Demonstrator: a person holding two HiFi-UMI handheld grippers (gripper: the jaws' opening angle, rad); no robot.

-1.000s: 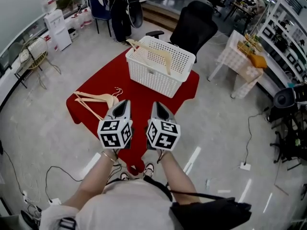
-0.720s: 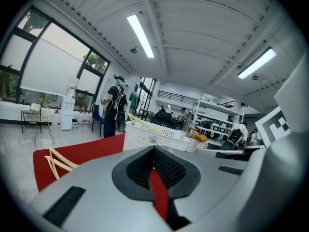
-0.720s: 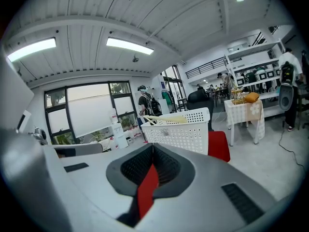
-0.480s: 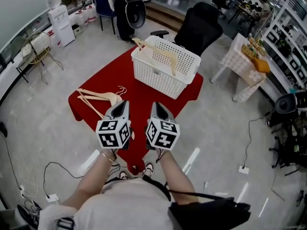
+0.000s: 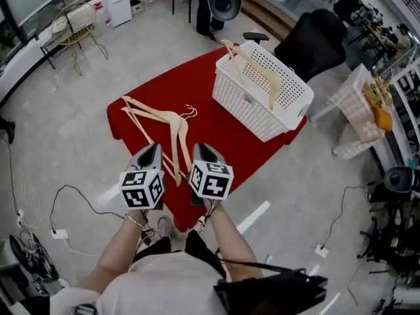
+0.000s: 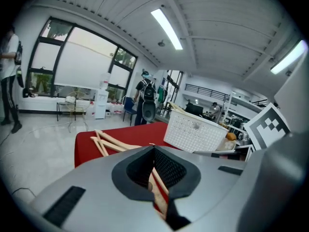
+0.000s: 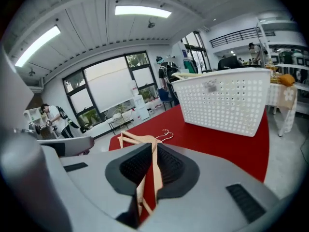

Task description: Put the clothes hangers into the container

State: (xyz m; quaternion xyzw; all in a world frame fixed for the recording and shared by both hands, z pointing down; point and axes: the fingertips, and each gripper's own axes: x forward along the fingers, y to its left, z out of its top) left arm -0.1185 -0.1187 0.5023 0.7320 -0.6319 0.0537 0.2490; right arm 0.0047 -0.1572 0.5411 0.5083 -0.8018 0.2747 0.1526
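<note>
Left gripper (image 5: 152,151): clenched, nothing gripped.
Right gripper (image 5: 199,151): clenched, nothing gripped.
Hangers (image 5: 167,125): laid on red cloth (image 5: 203,84), just ahead, between the 2 grippers.
Container (image 5: 249,102): set well beyond, other hangers (image 5: 262,74) inside.

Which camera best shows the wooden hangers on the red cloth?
The head view: the wooden hangers show almost whole from above. Each gripper view sees them low and foreshortened, partly hidden behind its own jaws.

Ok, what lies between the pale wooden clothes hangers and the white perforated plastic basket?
Only bare red cloth; the head view shows it between the wooden hangers and the white basket.
</note>
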